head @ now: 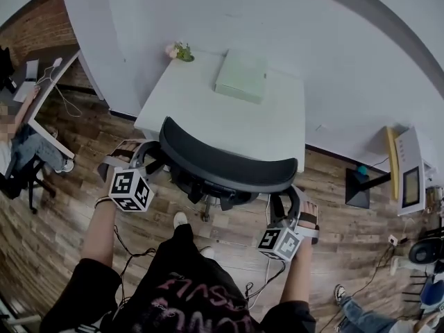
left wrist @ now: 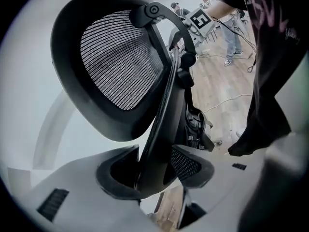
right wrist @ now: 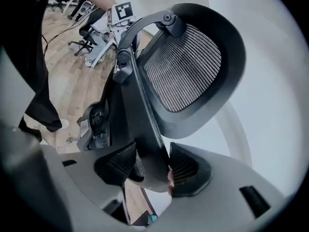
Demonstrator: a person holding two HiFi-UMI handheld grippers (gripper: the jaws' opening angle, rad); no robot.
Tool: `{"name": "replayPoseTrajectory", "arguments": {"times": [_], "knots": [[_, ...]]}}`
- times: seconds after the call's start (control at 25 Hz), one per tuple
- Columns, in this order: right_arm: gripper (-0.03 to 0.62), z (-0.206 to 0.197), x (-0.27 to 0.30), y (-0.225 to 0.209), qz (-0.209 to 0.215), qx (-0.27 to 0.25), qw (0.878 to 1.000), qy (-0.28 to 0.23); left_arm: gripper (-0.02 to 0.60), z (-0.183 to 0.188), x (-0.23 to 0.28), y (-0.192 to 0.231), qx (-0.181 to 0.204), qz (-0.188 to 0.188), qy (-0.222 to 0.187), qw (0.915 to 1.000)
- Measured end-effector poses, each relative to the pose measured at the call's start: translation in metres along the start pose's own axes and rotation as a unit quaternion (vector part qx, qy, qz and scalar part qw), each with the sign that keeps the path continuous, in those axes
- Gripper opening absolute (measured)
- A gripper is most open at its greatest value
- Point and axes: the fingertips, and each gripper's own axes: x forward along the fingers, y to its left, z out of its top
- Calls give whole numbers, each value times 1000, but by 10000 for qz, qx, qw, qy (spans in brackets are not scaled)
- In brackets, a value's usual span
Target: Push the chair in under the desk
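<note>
A black mesh-backed office chair [head: 229, 165] stands on the wood floor at the near edge of the white desk [head: 284, 127], its back towards me. My left gripper [head: 149, 155] is at the left end of the backrest and my right gripper [head: 295, 201] at the right end. In the left gripper view the backrest's [left wrist: 118, 62] side rim runs down between the left gripper's [left wrist: 154, 170] jaws, with both pads against it. In the right gripper view the backrest's [right wrist: 186, 66] other rim sits pinched in the right gripper [right wrist: 152, 170].
A pale green box [head: 241, 76] and a small plant [head: 182, 50] lie on the desk by the wall. Another desk [head: 48, 96] with a seated person [head: 21, 151] is at the left. A white unit [head: 409, 172] stands at the right. Cables trail over the floor.
</note>
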Motion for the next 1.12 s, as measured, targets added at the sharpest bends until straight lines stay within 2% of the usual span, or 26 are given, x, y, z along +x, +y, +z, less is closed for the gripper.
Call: {"name": "replayPoseTrajectory", "arguments": {"times": [1.12], "knots": [[227,-33,58,-42,-244,94,9995,184,230,30,68,46,-105,137,-196,9997]]}}
